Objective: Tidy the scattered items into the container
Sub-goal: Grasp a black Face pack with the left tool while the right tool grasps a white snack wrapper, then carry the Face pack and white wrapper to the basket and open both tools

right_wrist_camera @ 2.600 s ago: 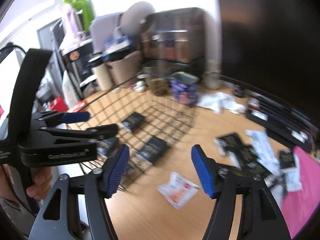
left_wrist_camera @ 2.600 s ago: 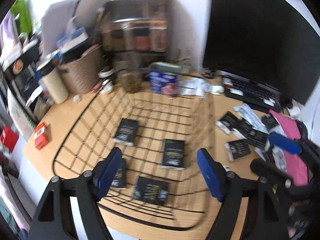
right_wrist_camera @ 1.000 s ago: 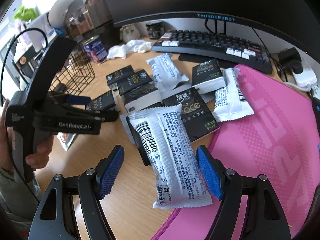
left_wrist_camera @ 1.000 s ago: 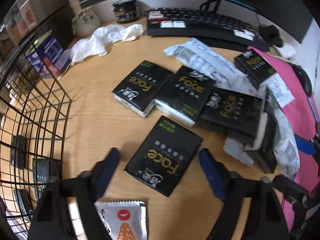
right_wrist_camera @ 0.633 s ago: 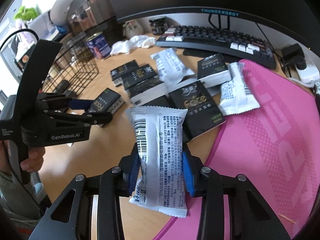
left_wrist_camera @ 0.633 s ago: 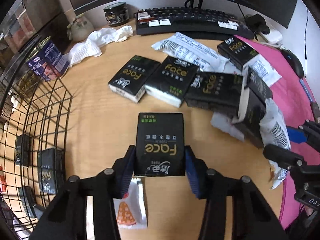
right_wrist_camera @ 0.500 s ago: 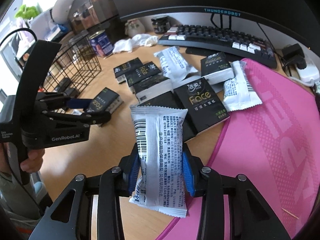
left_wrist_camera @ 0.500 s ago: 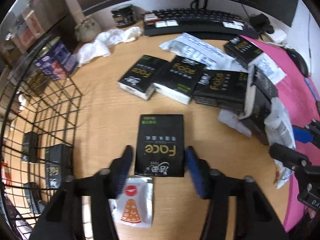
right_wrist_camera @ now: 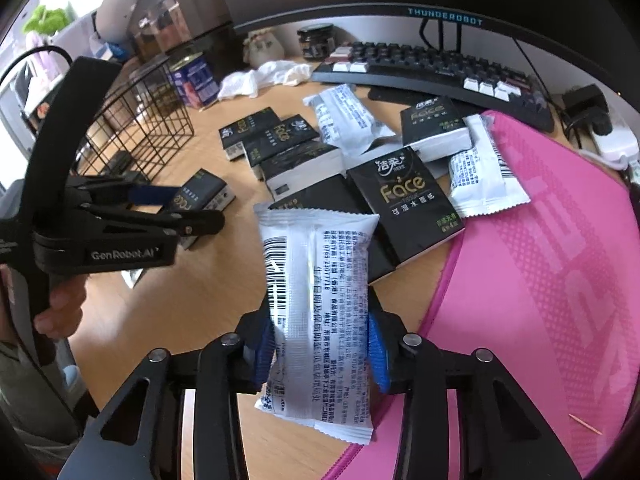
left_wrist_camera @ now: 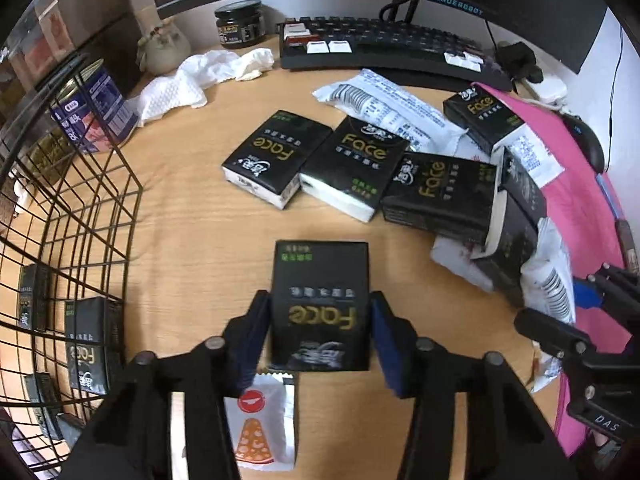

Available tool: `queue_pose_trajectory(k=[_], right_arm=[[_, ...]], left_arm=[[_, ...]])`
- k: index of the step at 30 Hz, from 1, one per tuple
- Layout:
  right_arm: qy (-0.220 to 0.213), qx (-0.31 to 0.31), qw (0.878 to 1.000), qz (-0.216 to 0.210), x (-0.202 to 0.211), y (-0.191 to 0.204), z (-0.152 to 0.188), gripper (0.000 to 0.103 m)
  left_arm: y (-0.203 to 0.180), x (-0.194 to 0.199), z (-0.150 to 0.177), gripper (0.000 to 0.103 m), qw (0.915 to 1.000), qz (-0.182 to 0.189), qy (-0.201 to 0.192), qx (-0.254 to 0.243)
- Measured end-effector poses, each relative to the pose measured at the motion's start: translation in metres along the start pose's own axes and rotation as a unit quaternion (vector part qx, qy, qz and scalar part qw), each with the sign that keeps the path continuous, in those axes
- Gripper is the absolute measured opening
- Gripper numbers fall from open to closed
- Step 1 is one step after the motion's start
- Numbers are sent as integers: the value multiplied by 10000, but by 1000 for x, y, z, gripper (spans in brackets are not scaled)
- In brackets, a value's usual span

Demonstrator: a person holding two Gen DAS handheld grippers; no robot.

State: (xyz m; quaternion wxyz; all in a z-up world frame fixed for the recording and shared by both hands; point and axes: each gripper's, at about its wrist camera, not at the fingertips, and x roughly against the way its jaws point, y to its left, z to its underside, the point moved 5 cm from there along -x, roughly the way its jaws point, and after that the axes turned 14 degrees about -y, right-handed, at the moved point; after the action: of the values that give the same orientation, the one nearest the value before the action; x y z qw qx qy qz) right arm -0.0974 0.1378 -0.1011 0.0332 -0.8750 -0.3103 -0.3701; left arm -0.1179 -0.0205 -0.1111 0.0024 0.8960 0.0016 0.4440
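A black "Face" tissue pack [left_wrist_camera: 320, 280] sits between the blue pads of my left gripper [left_wrist_camera: 320, 336], whose jaws are closing and press on its sides; it hangs just above the wooden desk. That gripper and its pack [right_wrist_camera: 202, 194] also show at the left of the right wrist view. My right gripper [right_wrist_camera: 320, 344] is closing too, its pads squeezing a white barcode-printed snack packet [right_wrist_camera: 316, 264] held clear of the desk. The black wire basket [left_wrist_camera: 80, 208] stands at the left, with several black packs inside.
Several more black tissue packs [left_wrist_camera: 356, 164] and white packets [left_wrist_camera: 384, 100] lie scattered mid-desk. An orange-and-white sachet [left_wrist_camera: 260, 424] lies under my left gripper. A pink mat [right_wrist_camera: 560, 280] is on the right; a keyboard [left_wrist_camera: 400, 48], monitor, jar, cloth and blue tin [left_wrist_camera: 92, 108] line the back.
Both grippers left the basket and came over the scattered items. The left shut on a black tissue pack, the right on a white packet, and both items are lifted.
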Motion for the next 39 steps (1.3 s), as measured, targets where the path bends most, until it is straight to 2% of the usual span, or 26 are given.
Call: queue_pose_trajectory(k=[6,11,17,23,28,31,34,39], right_arm=[[-32,30,10000,-16,3,3,0,37],[-110,60,9999,-68,11,8,-3,37],[-236,119,9996,-110,24,20,-10,37],[-493,304,9981,-216,42,45,-31,37],[-663,561,9951,-465,48,80,-54,37],[-752,805,9916,-673,45,113,-70,37],[-734,999,9873,-991,35,151,-85,37],[-739,1412,9772,-1404,12,225,-111,37]], left_arm=[[-1,7,2,53,9996,-255,-44,-102],[-5,22,-2,53,9997,-115,-193,-136],[-5,43,-7,53,9990,-116,-390,-167],[7,86,-19,53,9970,-69,-776,-18],[39,128,-27,53,9921,-275,-1182,312],[73,150,-25,53,9882,-548,-1314,566],[110,162,-16,53,9845,-836,-1330,780],[178,177,13,53,9727,-1439,-1257,1317]])
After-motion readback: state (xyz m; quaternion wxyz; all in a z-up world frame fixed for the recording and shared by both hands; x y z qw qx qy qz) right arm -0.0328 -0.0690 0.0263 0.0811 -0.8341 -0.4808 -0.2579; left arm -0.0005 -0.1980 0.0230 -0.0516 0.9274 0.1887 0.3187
